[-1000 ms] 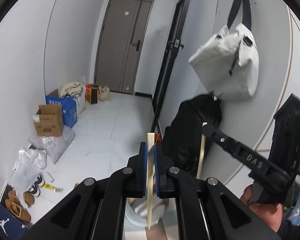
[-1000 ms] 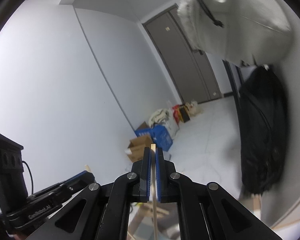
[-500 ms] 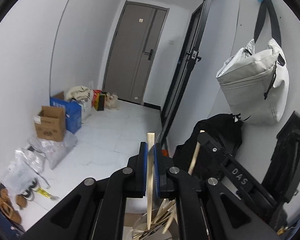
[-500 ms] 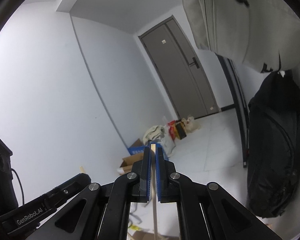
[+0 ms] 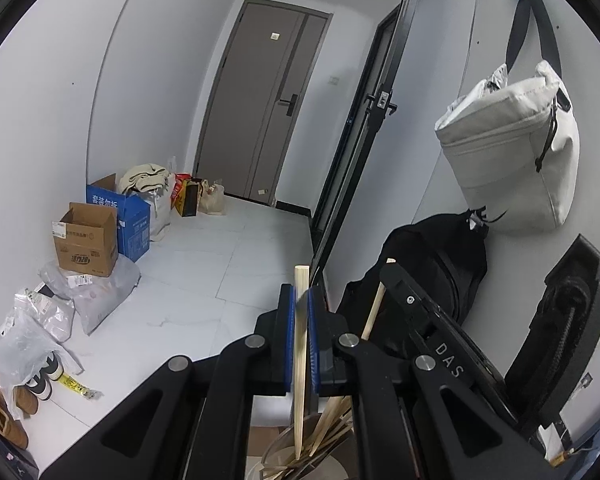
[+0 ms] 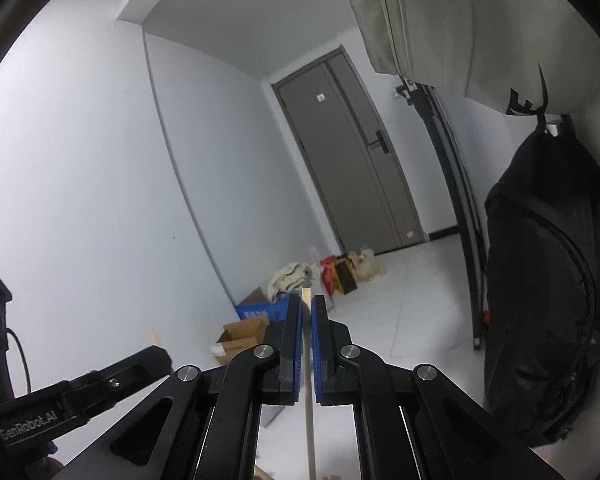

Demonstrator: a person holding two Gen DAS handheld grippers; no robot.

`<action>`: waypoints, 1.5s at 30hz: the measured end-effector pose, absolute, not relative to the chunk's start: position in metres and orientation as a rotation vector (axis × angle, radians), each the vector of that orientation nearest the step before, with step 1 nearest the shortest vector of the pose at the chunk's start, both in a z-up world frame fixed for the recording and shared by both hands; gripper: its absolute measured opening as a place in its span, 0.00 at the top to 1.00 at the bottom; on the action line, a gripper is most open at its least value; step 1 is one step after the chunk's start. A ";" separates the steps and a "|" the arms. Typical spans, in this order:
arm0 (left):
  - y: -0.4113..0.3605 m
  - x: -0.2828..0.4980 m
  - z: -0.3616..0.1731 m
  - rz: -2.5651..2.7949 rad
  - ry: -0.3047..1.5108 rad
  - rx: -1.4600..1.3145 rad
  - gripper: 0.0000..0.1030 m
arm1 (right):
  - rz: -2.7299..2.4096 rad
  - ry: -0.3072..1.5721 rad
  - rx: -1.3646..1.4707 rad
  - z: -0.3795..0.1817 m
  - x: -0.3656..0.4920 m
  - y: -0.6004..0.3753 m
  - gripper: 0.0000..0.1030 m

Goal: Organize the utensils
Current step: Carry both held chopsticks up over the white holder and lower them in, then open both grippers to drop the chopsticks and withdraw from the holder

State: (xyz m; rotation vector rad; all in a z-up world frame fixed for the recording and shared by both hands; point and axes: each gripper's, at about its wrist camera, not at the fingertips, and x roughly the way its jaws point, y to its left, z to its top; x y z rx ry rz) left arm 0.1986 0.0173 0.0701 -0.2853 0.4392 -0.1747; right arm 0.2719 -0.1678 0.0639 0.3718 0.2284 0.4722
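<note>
My left gripper (image 5: 299,300) is shut on a light wooden chopstick (image 5: 300,360) held upright; its lower end hangs into a clear round holder (image 5: 284,450) that contains several more chopsticks (image 5: 332,420). My right gripper (image 6: 306,308) is shut on another wooden chopstick (image 6: 309,400), also upright. The right gripper also shows in the left wrist view (image 5: 384,276), just right of mine, with its chopstick (image 5: 376,304) angled toward the holder. The left gripper's body shows in the right wrist view (image 6: 100,384) at lower left.
Cardboard and blue boxes (image 5: 100,224), plastic bags and shoes (image 5: 4,412) line the left wall on the white floor. A grey door (image 5: 260,100) closes the corridor. A white bag (image 5: 512,160) and a black backpack (image 5: 432,280) hang on the right wall.
Both grippers tilted upward and lifted a little. The holder with chopsticks came into view below my left gripper, and the right gripper moved closer beside it.
</note>
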 end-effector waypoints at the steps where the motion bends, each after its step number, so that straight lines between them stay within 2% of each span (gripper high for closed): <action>1: 0.017 0.199 0.070 -0.175 0.439 -0.282 0.98 | 0.479 0.229 0.369 0.062 0.270 -0.168 0.96; 45: -0.006 0.168 0.045 -0.429 0.609 -0.135 0.97 | 0.743 0.441 0.151 0.032 0.224 -0.182 0.96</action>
